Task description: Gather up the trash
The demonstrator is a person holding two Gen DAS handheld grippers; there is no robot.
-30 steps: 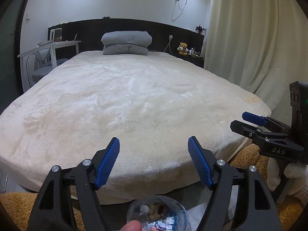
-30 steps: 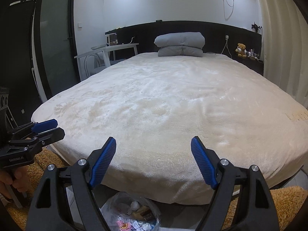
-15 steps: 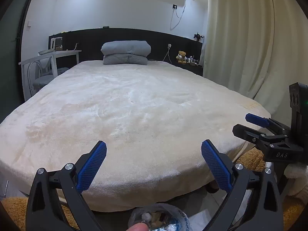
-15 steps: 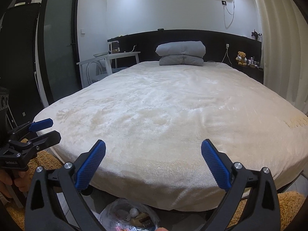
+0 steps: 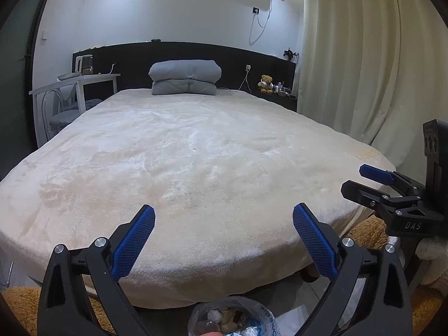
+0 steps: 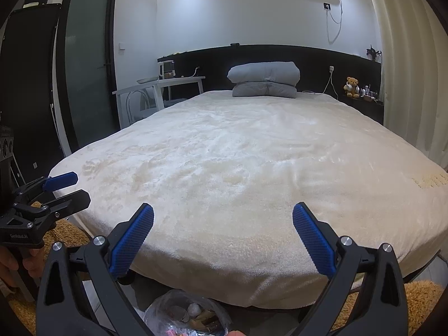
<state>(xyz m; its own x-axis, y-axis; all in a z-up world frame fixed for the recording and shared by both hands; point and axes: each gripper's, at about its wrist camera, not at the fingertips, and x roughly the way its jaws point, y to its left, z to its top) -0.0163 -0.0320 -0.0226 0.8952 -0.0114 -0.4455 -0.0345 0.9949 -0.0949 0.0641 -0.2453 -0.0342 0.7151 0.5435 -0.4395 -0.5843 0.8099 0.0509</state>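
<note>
Bedroom setting: a wide bed (image 5: 196, 168) under a cream plush cover fills both wrist views, with a folded grey quilt (image 5: 184, 77) at its head edge against a dark headboard and tan shag rugs (image 5: 366, 229) on the floor at its foot corners.

Left side. The left gripper (image 5: 224, 233) hangs over the foot edge of the bed. Its jaws have just been opening and now stand wide, with nothing between the blue pads. The cover beneath it shows no litter.

Centre. The trash bag (image 5: 232, 319) sits on the floor just below the foot edge of the bed, between the two grippers and at the bottom rim of both views. It is a thin, clear plastic bag, open at the top and crumpled, with blue print on its right side. It holds crumpled white pieces, brown scraps and what appears to be pink-printed wrappers; the items are too small to identify further.

Right side. The right gripper (image 6: 223, 232) hangs over the same foot edge. Its jaws have likewise just been opening and stand wide and empty.

Procedure, as judged:
1. Treat the bag as the collection point; collection appears largely complete.
2. Scan the cover and rugs for remaining litter.
3. To lift the bag, pinch gathered film at its rim, not the contents.
4. Thin film may tear or slip, so close fully on it.
</note>
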